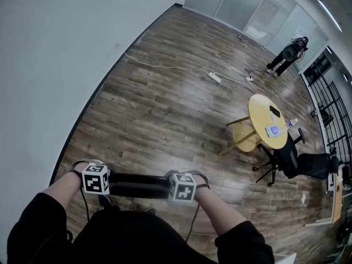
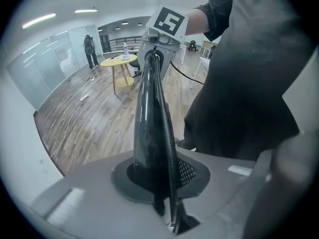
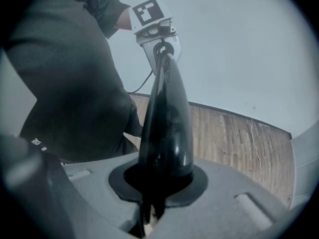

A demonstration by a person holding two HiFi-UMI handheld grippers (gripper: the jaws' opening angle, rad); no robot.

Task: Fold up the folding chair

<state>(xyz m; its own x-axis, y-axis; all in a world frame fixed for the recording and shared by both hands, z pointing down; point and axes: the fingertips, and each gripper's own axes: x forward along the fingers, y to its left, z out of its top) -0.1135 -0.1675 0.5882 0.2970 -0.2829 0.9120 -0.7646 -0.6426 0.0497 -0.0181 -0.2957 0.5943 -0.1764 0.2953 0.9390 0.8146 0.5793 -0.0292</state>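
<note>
The folding chair shows in the head view as a black glossy bar running level between my two grippers, close to my body. My left gripper grips its left end and my right gripper its right end; the rest of the chair is hidden below my dark clothing. In the left gripper view the black chair edge rises from the shut left gripper toward the other gripper's marker cube. The right gripper view mirrors this: the chair edge sits clamped in the right gripper.
A white wall stands close on the left. A round yellow table and a black office chair are to the right on the wooden floor. A power strip with cable lies farther off, and a person stands at the back.
</note>
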